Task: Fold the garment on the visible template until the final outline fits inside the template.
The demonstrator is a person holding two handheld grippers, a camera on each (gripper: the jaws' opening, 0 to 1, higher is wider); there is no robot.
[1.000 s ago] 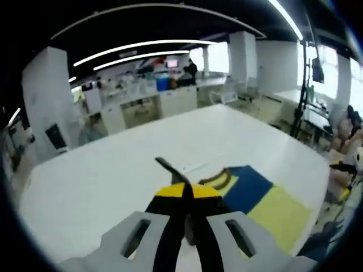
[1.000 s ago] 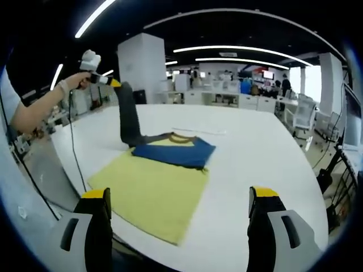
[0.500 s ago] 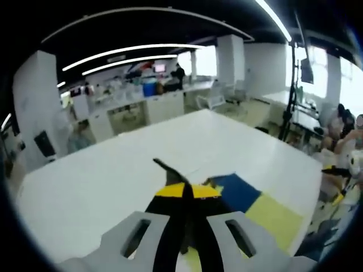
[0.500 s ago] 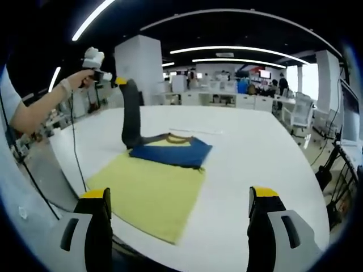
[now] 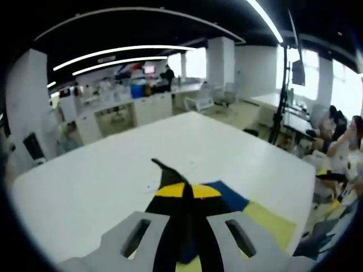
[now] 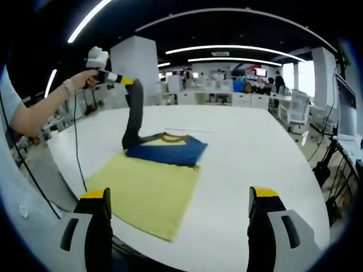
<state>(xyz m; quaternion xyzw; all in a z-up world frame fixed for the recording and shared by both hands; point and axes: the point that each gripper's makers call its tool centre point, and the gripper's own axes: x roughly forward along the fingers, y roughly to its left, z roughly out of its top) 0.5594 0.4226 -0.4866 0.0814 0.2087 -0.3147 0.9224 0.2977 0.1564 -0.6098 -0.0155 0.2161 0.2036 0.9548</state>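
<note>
In the right gripper view, going left to right: a person's hand (image 6: pixel 85 79) at ten o'clock grips the left tool (image 6: pixel 129 81), whose yellow-tipped jaws are pinched on a dark sleeve (image 6: pixel 134 116) of the garment (image 6: pixel 164 150); the sleeve hangs taut from the tool down to the cloth, lifted clear of the counter (image 6: pixel 249 147); a thin cable drops from the hand toward the counter's near edge; the garment, blue with a yellow and dark collar band, lies folded at about eleven o'clock from the view's centre, resting on the far end of the yellow template (image 6: pixel 147 192); the template lies flat and reaches toward six o'clock, near the counter's edge; the right tool (image 6: pixel 179 209) stands wide, its two jaws rising well apart at seven and five o'clock with nothing between them, hovering short of the template; an office chair (image 6: pixel 295 110) stands beyond the counter at three o'clock.

In the left gripper view, the left tool (image 5: pixel 185 190) is closed on the dark sleeve (image 5: pixel 164 170), a strip of which sticks out past the jaw tips toward eleven o'clock; below and to the right, at four o'clock, the blue garment (image 5: pixel 227 195) lies on the template (image 5: pixel 269 218); the white counter (image 5: pixel 102 175) spreads beyond; people sit past the counter's edge at three o'clock.
</note>
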